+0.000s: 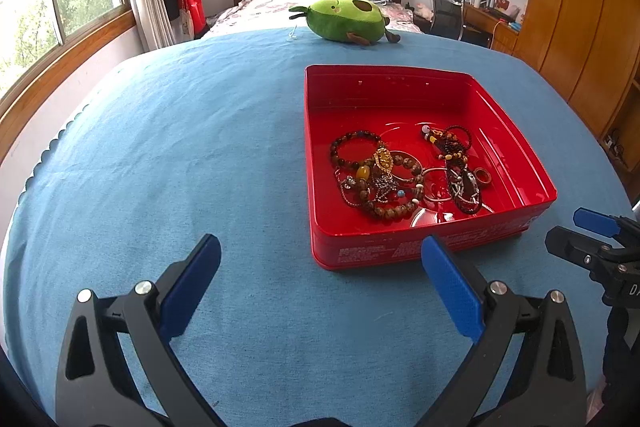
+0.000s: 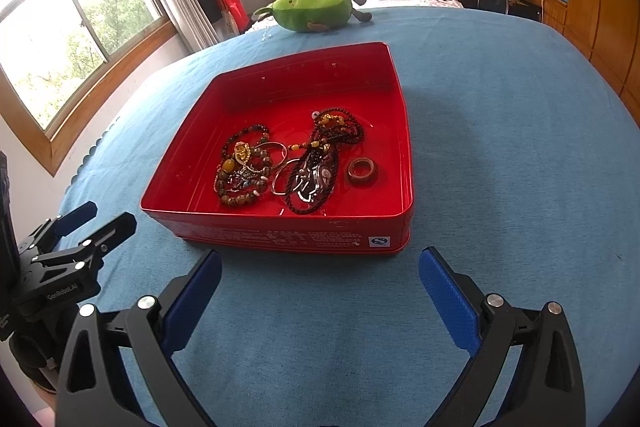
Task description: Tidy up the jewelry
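**Both claws spread and empty before the red tin**

Nearest in the left wrist view: left gripper (image 1: 320, 267), jaws spread wide, nothing between the blue pads, hovering over bare blue tablecloth (image 1: 180, 155) by the near edge of the table. Right pad overlapping the near wall of the red tin (image 1: 400, 251) in this view; contact impossible to judge. At the right edge, the right gripper (image 1: 592, 227), only partly in frame there.

Nearest in the right wrist view: right gripper (image 2: 320, 269), jaws likewise spread wide and holding nothing, just short of the tin's near wall (image 2: 280, 231), apart from it. At the left edge, the left gripper (image 2: 94, 217), seen from the side, over the cloth (image 2: 500, 147).

Further in, inside the open tin, all the jewelry gathered in the near half of the floor. On the left, a tangle of brown beaded bracelets (image 2: 242, 173) with a yellow bead and a gold pendant on top. Beside it, thin silver bangles (image 2: 282, 167). To the right, a heap of dark bead necklaces (image 2: 320, 155) with orange beads. Just beside that heap, toward the right wall, a brown ring (image 2: 363, 171) lying alone. Far half of the tin floor bare.

At the far edge of the table, a green avocado plush (image 2: 316, 9), well apart from the tin.
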Action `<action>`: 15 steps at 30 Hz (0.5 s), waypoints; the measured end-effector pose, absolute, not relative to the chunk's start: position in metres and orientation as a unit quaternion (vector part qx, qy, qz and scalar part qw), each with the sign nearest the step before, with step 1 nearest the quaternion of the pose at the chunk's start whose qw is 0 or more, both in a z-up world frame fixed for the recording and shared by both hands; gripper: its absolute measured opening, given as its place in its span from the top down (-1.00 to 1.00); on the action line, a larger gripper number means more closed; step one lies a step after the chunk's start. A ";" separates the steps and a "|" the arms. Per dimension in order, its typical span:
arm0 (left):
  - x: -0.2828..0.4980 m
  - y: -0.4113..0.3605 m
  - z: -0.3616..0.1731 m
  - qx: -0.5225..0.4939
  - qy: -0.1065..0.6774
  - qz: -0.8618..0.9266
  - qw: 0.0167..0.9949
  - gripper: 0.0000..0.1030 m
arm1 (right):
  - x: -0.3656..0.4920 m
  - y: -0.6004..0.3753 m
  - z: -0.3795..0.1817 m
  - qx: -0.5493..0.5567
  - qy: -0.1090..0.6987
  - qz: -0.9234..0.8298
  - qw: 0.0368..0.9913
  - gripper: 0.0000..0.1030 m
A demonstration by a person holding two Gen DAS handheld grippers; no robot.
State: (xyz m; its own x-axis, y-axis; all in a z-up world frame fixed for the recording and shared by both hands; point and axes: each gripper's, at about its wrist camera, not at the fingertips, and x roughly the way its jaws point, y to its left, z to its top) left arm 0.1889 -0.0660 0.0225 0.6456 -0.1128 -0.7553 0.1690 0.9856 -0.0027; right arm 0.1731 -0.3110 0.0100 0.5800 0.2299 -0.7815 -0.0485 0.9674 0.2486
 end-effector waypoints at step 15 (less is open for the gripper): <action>0.189 -0.066 0.019 0.035 0.416 -0.076 0.905 -0.93 | 0.174 -0.311 0.008 0.100 0.453 0.079 0.882 -0.92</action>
State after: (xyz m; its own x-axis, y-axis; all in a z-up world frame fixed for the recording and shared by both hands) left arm 0.1893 -0.0655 0.0193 0.6422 -0.1095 -0.7587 0.1672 0.9859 -0.0008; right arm 0.1738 -0.3114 0.0083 0.5770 0.2291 -0.7839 -0.0480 0.9677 0.2475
